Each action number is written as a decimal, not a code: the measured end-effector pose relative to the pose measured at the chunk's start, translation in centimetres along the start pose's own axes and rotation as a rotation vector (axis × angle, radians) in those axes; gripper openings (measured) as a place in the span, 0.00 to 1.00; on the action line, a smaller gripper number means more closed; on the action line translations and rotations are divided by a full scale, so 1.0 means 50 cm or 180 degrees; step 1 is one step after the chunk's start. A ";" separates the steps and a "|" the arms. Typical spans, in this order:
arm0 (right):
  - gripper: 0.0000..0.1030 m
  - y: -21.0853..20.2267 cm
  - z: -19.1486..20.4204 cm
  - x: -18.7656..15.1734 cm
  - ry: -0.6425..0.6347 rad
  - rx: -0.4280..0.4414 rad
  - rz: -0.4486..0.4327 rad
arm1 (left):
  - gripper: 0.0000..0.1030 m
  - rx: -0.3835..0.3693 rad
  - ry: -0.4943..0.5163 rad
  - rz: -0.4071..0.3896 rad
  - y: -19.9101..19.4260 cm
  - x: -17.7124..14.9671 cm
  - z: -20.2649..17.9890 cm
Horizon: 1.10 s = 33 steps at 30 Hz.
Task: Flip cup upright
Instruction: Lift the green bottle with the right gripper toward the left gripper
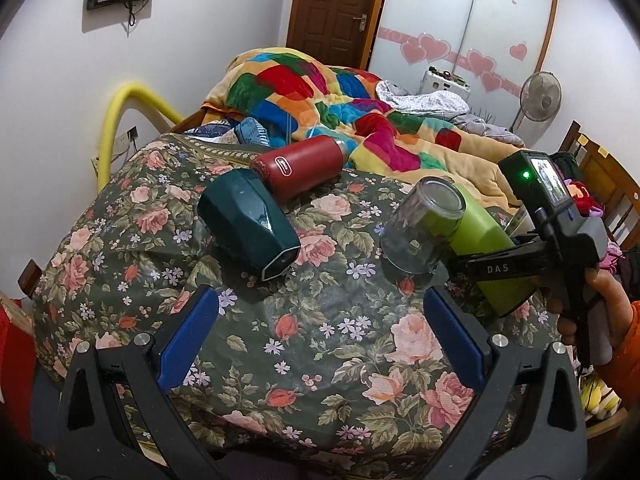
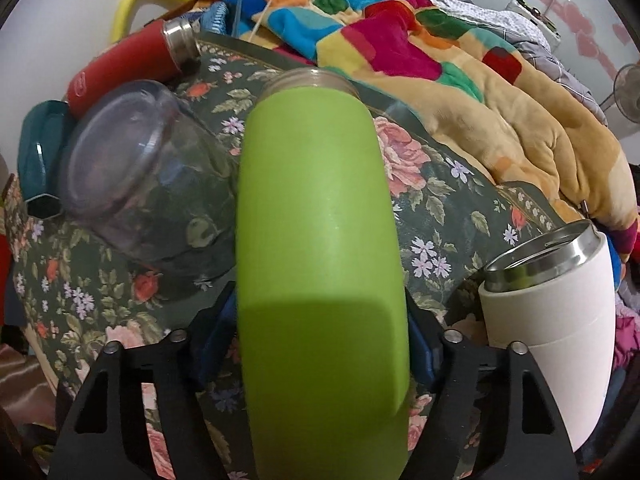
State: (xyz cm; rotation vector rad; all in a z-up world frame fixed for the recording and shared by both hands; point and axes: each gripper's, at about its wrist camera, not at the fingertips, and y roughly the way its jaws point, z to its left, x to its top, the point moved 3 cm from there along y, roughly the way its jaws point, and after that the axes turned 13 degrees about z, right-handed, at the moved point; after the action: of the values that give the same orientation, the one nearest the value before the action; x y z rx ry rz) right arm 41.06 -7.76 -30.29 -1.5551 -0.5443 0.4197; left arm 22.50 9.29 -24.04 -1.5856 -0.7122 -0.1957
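The right gripper (image 2: pixel 320 344) is clenched on the green cup (image 2: pixel 320 240), which lies on its side at twelve o'clock, mouth pointing away; the flip is barely begun. The left gripper (image 1: pixel 320 320) hangs released over the floral cloth (image 1: pixel 320 360), with the clear glass (image 1: pixel 420 228) inverted at one o'clock and the teal cup (image 1: pixel 248 224) and red flask (image 1: pixel 298 168) lying further off at eleven.

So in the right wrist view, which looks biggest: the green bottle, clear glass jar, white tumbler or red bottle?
1. Lime-green bottle, partly from nearness.
2. Clear glass jar and white steel-rimmed tumbler: too alike to rank.
3. Red bottle, farthest.
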 end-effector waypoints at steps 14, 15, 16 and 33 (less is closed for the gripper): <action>0.61 -0.046 -0.024 -0.070 0.0231 0.0223 -0.0122 | 1.00 0.0082 0.0167 -0.0233 -0.080 -0.001 -0.033; 0.61 -0.060 -0.026 -0.080 0.0236 0.0209 -0.0167 | 1.00 0.0084 0.0174 -0.0247 -0.086 -0.001 -0.036; 0.61 -0.069 -0.028 -0.087 0.0232 0.0192 -0.0200 | 1.00 0.0083 0.0180 -0.0263 -0.092 -0.003 -0.038; 0.61 -0.235 0.081 -0.186 -0.0226 0.0194 -0.0865 | 1.00 0.0042 0.0199 -0.0478 -0.178 -0.025 -0.053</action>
State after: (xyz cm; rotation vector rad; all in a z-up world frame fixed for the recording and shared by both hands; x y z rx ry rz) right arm 30.14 -9.66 -19.39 -1.3883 -0.7798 0.2814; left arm 17.39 6.20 -16.79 -1.5076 -0.7825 -0.3485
